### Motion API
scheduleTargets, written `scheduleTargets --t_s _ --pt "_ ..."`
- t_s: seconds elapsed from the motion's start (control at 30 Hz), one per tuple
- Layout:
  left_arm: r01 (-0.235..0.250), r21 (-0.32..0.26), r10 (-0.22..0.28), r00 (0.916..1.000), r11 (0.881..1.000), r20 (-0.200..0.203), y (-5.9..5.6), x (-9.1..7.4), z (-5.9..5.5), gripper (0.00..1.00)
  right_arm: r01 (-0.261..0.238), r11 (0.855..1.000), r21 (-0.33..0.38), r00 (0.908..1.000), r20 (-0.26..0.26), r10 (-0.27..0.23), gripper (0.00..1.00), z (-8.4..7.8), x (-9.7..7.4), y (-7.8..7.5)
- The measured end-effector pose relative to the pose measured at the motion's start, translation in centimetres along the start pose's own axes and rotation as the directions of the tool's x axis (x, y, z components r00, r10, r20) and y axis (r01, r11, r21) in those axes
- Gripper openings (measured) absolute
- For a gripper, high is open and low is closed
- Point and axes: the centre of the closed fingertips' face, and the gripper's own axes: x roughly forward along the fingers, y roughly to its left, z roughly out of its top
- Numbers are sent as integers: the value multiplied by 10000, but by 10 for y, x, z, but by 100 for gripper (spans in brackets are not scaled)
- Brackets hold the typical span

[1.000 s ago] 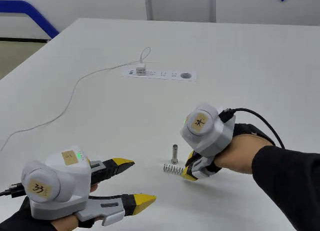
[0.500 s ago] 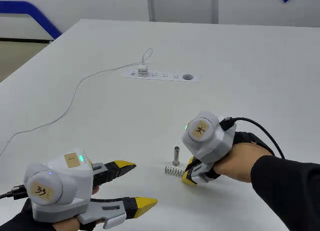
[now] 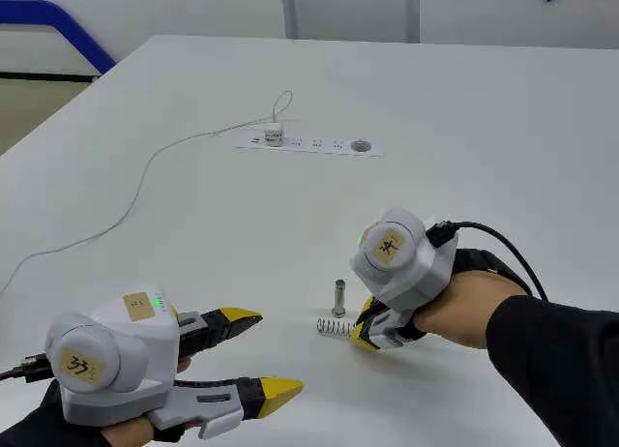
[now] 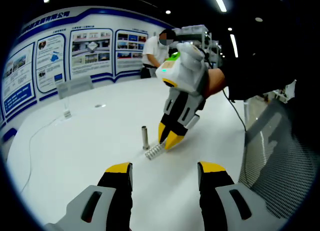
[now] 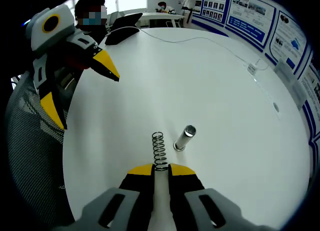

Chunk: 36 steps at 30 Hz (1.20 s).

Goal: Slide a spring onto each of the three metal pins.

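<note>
Steel spring (image 5: 159, 150) pinched at one end, pin (image 5: 184, 138) bare.
It lies on the table (image 5: 225, 91) beside the upright pin; your right gripper (image 5: 156, 169) clamps it, your left gripper (image 4: 165, 171) hangs open, apart. Next, lift and line it over the pin top.

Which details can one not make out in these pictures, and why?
- Head view: held end of the spring, hidden under the right gripper.
- Head view: hand holding the left gripper, cut off by the bottom edge.
- Head view: markings on the power strip, too small.
</note>
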Motion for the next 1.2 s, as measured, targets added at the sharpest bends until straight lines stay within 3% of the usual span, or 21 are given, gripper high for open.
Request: scheduleTargets --t_s 0.57,1.2 --pt "31 37 -31 10000 10000 26 -1 0 1 54 186 9995 -271 9998 -21 -187 12 11 -15 -1" --pt "52 86 -52 10000 9999 69 -2 0 3 54 89 9983 -584 9992 -376 -111 11 15 -27 1"
